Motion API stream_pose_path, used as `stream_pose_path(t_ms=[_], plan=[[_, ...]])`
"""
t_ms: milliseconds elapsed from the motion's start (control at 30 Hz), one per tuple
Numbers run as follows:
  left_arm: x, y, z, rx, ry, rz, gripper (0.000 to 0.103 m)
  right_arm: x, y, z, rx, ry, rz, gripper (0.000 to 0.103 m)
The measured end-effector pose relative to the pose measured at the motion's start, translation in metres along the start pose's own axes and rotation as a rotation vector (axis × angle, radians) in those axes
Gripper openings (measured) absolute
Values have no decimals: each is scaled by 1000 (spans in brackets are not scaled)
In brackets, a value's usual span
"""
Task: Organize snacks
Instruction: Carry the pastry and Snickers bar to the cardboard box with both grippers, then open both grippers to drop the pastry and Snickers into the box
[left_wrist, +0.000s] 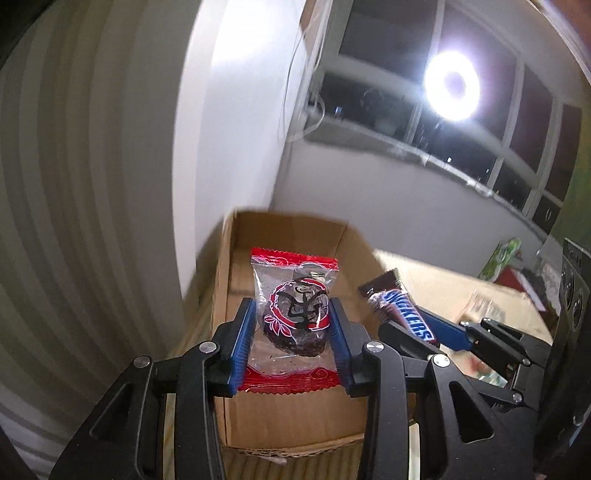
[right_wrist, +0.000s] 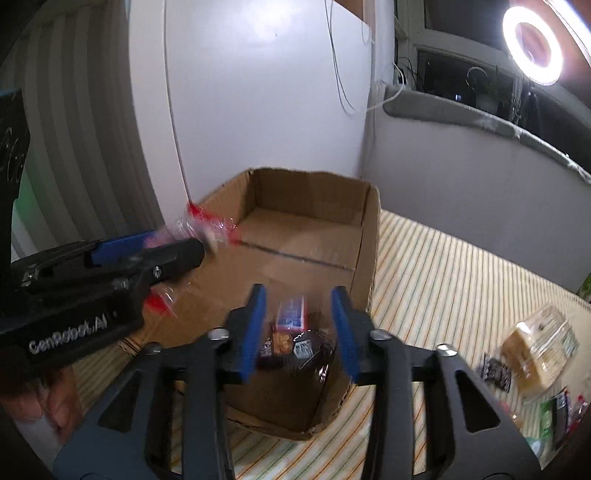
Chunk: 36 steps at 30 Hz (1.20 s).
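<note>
My left gripper (left_wrist: 291, 310) hangs over an open cardboard box (left_wrist: 288, 221), its blue pads against both sides of a clear packet with red ends (left_wrist: 295, 317) that holds a dark round cake. In the right wrist view that packet (right_wrist: 207, 225) shows blurred in the same gripper at the left. My right gripper (right_wrist: 298, 295) is over the near right corner of a cardboard box (right_wrist: 373, 236). A blurred Snickers bar (right_wrist: 291, 314) sits between its pads with a gap on each side. The bar (left_wrist: 406, 314) also shows at the right of the left wrist view.
The box stands on a striped cloth (right_wrist: 443, 266) against a white wall. Loose snack packets (right_wrist: 539, 347) lie on the cloth at the right. A ring light (right_wrist: 532, 48) glares from the window side. A hand (right_wrist: 55, 406) holds the left gripper's body.
</note>
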<state>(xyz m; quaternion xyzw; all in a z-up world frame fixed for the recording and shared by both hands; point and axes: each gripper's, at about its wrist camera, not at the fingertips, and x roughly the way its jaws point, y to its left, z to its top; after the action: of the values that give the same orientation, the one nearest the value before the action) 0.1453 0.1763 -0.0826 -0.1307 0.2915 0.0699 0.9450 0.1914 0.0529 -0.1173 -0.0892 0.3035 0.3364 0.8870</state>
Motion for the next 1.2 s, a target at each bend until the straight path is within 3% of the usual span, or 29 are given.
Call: stream_pose_path(t_ms=[33, 67, 133, 267, 633, 933, 1100, 1133, 1200], plan=[[3, 0, -4, 1, 15, 20, 49, 0, 0, -2, 1, 1, -2, 55], [4, 0, -3, -3, 12, 35, 68, 0, 2, -4, -3, 4, 1, 56], [0, 5, -4, -15, -11, 29, 75, 0, 7, -7, -25, 18, 0, 57], [-15, 7, -9, -27, -31, 55, 76, 7, 19, -11, -67, 60, 20, 56], [-69, 45, -4, -88, -113, 81, 76, -5, 55, -28, -43, 67, 97, 56], [-88, 45, -9, -74, -124, 58, 76, -17, 47, -23, -36, 64, 68, 57], [-96, 40, -13, -71, -122, 41, 76, -53, 44, -24, -21, -18, 57, 57], [-98, 38, -14, -63, -123, 38, 76, -61, 44, -24, -23, -39, 46, 57], [-100, 31, -14, -49, -125, 34, 76, -75, 42, -24, -27, -66, 25, 71]])
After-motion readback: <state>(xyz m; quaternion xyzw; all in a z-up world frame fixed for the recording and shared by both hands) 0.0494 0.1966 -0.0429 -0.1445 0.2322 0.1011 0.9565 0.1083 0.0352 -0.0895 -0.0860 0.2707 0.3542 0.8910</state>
